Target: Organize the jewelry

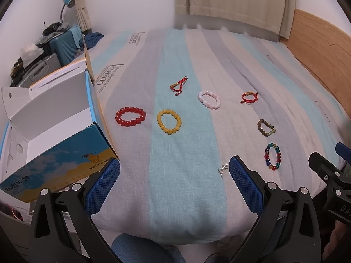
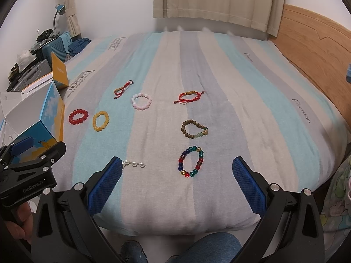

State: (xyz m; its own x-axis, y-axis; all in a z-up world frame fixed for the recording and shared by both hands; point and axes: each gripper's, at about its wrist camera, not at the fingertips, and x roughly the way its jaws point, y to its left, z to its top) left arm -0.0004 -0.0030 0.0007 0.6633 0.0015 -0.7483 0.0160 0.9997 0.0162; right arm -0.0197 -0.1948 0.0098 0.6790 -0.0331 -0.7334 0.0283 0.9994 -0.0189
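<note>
Several bracelets lie spread on the striped bed. A red bead bracelet (image 1: 130,116) and a yellow one (image 1: 169,121) lie nearest the open box (image 1: 54,118) at the left. A pink bracelet (image 1: 208,99), two red cord bracelets (image 1: 178,84) (image 1: 249,96), a brown bead bracelet (image 2: 194,130), a multicoloured bead bracelet (image 2: 190,161) and a short pearl piece (image 2: 133,164) lie further right. My left gripper (image 1: 174,173) hovers open over the near edge of the bed, nothing between its fingers. My right gripper (image 2: 176,171) is open too, with the multicoloured bracelet lying ahead between its fingers, untouched.
The bed's wooden headboard (image 2: 311,43) runs along the right. Curtains (image 2: 215,0) hang behind the bed. Suitcases and clutter (image 1: 43,50) with a blue desk lamp (image 1: 67,3) stand at the far left. A person's denim-clad knees (image 2: 208,247) show below the bed's near edge.
</note>
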